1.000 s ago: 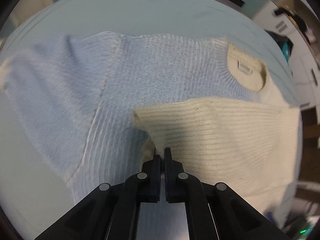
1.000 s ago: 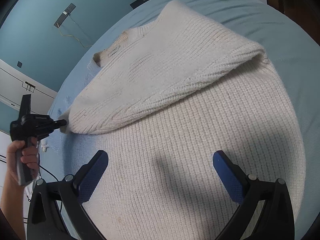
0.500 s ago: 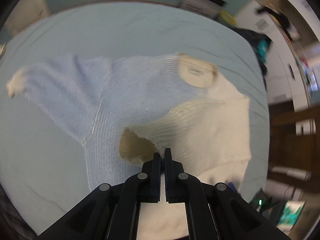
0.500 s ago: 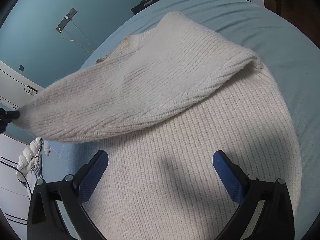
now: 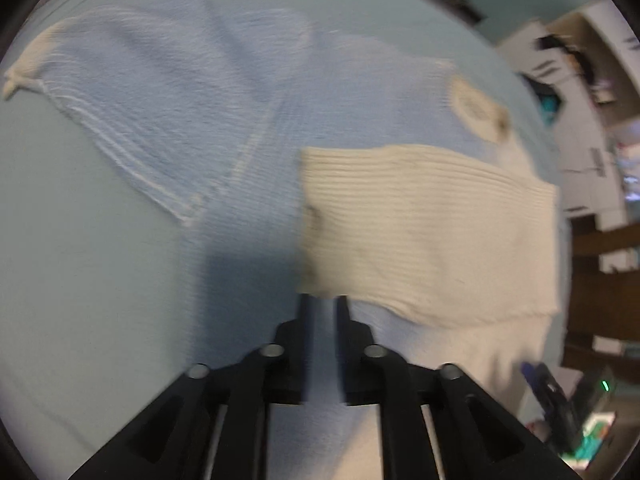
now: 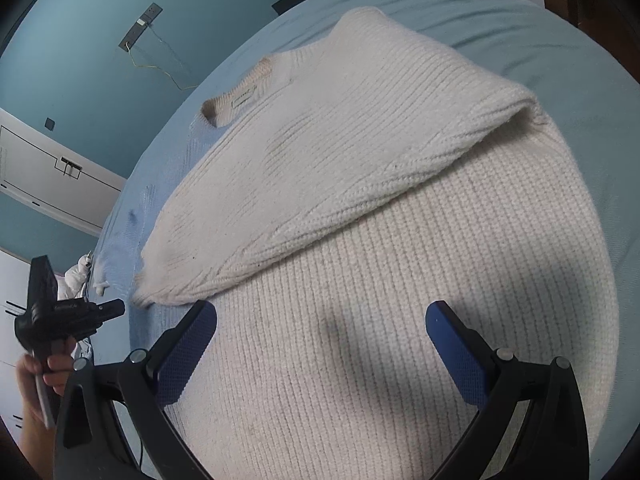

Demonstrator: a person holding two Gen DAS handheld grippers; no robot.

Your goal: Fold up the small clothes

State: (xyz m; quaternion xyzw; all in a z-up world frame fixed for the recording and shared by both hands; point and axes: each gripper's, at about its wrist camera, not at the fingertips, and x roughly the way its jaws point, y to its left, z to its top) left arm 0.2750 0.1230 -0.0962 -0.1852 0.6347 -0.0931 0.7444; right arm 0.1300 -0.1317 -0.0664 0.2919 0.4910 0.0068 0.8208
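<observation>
Cream ribbed knit sweater [image 6: 400,280] flat on pale blue bed sheet [image 6: 500,32]; sleeve [image 6: 328,184] folded across chest.

Left gripper [image 5: 323,304] opening, nothing between jaws.

Right gripper [image 6: 320,344] spread wide, empty.

Risk: cuff snagging retreating fingertip, undoing fold.

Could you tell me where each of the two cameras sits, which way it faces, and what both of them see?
Left wrist: sits on the left tool, facing steeply down along its fingers, whose jaws are opening with nothing between them, onto the cream sleeve folded across the sweater.
Right wrist: sits on the right tool, jaws wide open, looking down over the sweater's body; at the left edge a hand holds the left tool.
Shared: the folded sleeve, the neck opening and the blue bed.
</observation>
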